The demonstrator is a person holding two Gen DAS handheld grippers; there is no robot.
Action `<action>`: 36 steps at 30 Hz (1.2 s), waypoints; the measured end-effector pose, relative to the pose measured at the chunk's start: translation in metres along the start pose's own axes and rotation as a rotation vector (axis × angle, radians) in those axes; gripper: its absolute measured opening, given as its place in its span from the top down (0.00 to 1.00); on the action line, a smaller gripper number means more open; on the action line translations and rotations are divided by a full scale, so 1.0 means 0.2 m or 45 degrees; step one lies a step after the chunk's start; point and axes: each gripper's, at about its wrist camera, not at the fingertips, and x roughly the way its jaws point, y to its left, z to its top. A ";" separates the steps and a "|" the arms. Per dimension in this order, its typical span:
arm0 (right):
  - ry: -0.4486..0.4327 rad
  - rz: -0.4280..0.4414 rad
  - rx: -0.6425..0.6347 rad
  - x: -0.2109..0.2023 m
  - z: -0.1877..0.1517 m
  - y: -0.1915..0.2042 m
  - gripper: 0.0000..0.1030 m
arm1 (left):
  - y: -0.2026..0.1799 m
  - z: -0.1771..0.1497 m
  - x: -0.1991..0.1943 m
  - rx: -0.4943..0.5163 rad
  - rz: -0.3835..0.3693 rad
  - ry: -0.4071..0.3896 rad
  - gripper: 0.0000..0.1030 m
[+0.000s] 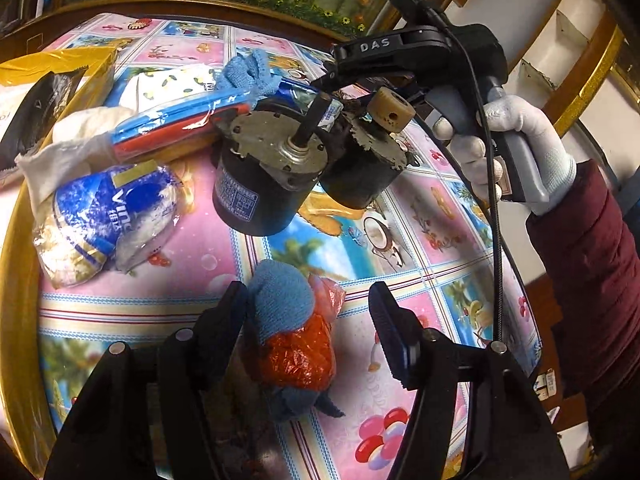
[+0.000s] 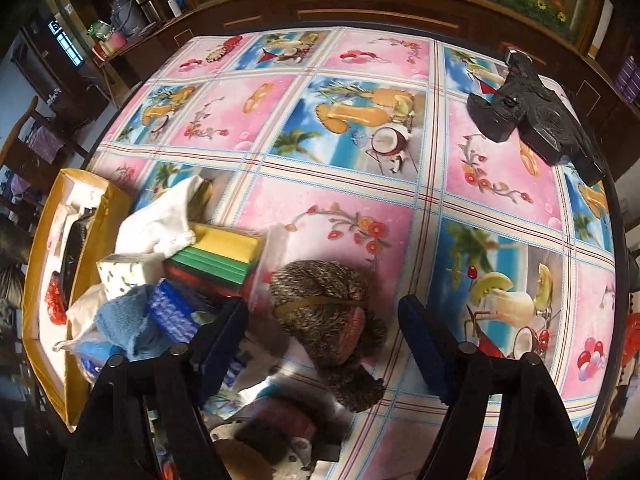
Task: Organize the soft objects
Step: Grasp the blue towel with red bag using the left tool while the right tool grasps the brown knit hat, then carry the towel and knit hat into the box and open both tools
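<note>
Left gripper (image 1: 308, 320): jaws apart, blue knitted sock with red plastic wrap (image 1: 290, 332) between, touching left finger only.
Right gripper (image 2: 324, 332): jaws apart around brown fuzzy yarn bundle (image 2: 324, 320), pads clear.

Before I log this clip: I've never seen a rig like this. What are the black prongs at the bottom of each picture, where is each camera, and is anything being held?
No robot here: a person holds a hand-held gripper in each hand, with a fisheye camera on each looking along its two fingers. The prongs are those fingers.

The left camera shows the left gripper open over a blue and orange bundle on the tablecloth; its pads are not pressing it. Beyond lie two motors, a blue-white pack and a white cloth. The gloved hand at the right holds the other gripper.

The right camera shows the right gripper open above a brown yarn ball, not gripping it. To its left are sponges, a blue cloth and a yellow box.

Nothing is held.
</note>
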 end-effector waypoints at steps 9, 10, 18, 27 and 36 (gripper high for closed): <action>-0.012 0.018 0.010 0.07 -0.06 0.00 0.44 | -0.02 -0.02 0.01 0.062 0.004 -0.031 0.27; -0.018 0.025 0.017 0.07 -0.07 0.00 0.45 | -0.03 -0.03 0.01 0.068 0.009 -0.035 0.26; -0.070 0.053 0.105 -0.01 -0.13 -0.09 0.47 | -0.04 -0.03 0.04 0.130 0.037 -0.019 0.78; -0.193 0.083 0.186 -0.32 -0.34 -0.18 0.48 | -0.02 -0.05 -0.07 0.060 -0.013 -0.043 0.78; -0.309 0.125 0.169 -0.70 -0.65 -0.09 0.47 | -0.05 -0.08 -0.37 0.052 -0.047 -0.181 0.77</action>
